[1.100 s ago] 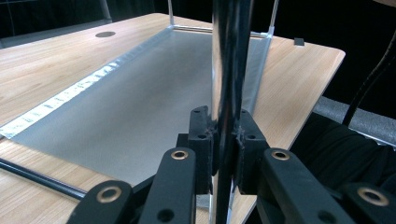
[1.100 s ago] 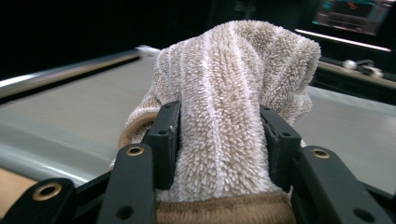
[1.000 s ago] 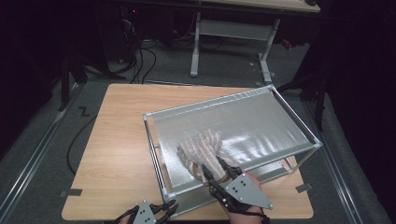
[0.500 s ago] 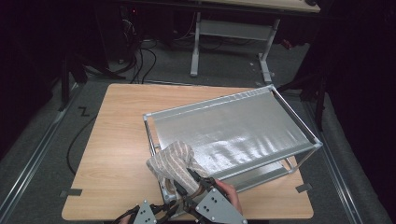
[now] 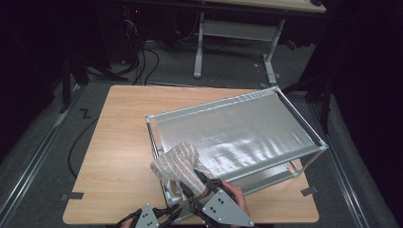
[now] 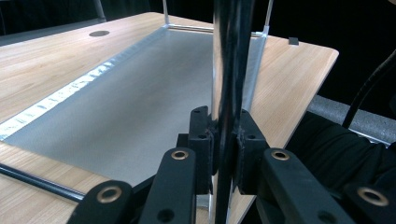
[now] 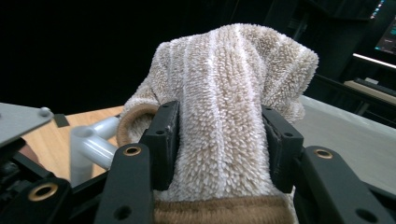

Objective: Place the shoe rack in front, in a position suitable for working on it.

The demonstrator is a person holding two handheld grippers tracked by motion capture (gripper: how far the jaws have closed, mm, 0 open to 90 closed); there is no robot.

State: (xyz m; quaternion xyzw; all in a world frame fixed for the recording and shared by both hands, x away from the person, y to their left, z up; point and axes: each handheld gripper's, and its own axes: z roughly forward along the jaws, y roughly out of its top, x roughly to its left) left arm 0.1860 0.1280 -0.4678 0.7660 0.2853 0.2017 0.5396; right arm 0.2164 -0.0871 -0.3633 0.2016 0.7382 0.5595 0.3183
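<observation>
My right gripper (image 7: 219,140) grasps the towel (image 7: 224,93), bunched between both pads. My left gripper (image 6: 224,144) clenches the rack's post (image 6: 229,70).

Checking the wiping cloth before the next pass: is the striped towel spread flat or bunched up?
Bunched up. The striped towel rises in a folded wad, pinched between the right tongs, over the rack corner.

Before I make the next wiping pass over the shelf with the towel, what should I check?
1. Right gripper clamped on the striped towel: ok, pads press both sides.
2. Left gripper shut on the rack's upright post: ok.
3. Towel on the silver shelf: ok, at its near left corner.
4. Shelf ahead free of objects: ok.
5. Rack sitting fully on the wooden table: ok.
6. Towel pressing flat on the shelf: cannot tell.
</observation>
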